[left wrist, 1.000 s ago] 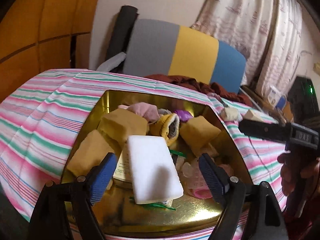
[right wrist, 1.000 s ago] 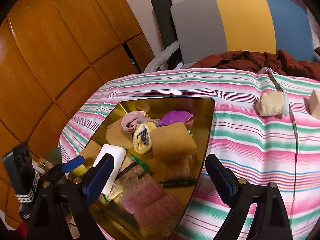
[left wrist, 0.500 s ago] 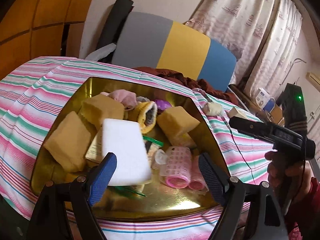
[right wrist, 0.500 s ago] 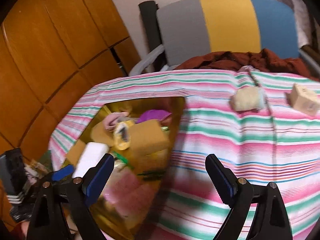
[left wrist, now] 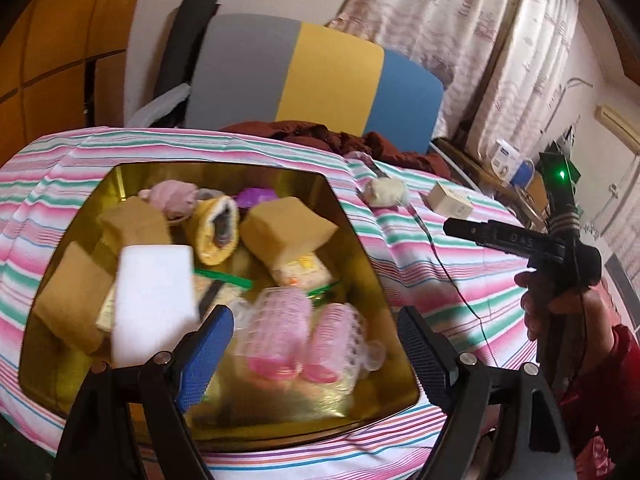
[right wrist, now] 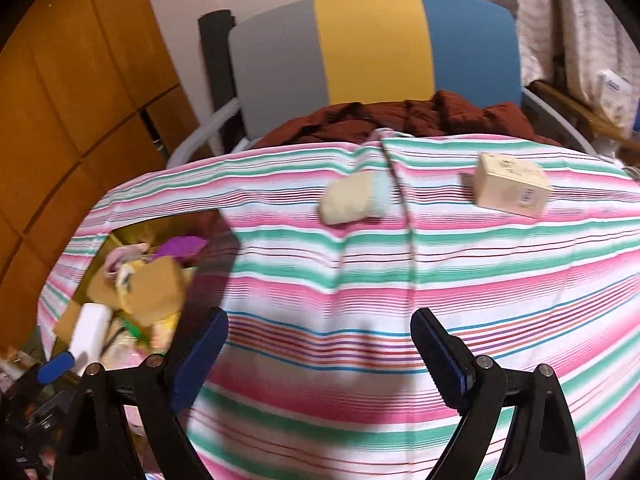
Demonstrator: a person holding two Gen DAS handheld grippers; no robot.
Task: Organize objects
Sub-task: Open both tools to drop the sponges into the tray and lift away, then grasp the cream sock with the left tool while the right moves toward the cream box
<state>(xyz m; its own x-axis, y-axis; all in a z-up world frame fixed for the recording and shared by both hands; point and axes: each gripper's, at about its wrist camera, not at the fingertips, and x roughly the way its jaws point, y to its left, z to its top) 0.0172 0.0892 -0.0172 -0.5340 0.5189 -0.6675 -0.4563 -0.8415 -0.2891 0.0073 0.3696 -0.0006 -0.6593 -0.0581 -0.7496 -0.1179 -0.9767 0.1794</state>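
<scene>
Both claws gape empty: left claw (left wrist: 314, 344) over the gold tin (left wrist: 360, 232), right claw (right wrist: 320, 344) over striped cloth (right wrist: 360, 280).

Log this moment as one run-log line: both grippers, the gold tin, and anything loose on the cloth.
left gripper: open, empty, over gold tin | right gripper: open, empty, over striped cloth | loose: cream sock, small box

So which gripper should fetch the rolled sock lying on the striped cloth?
Right gripper, probably: open, empty, with the rolled sock straight ahead. Left gripper hangs open over the gold tin.
</scene>
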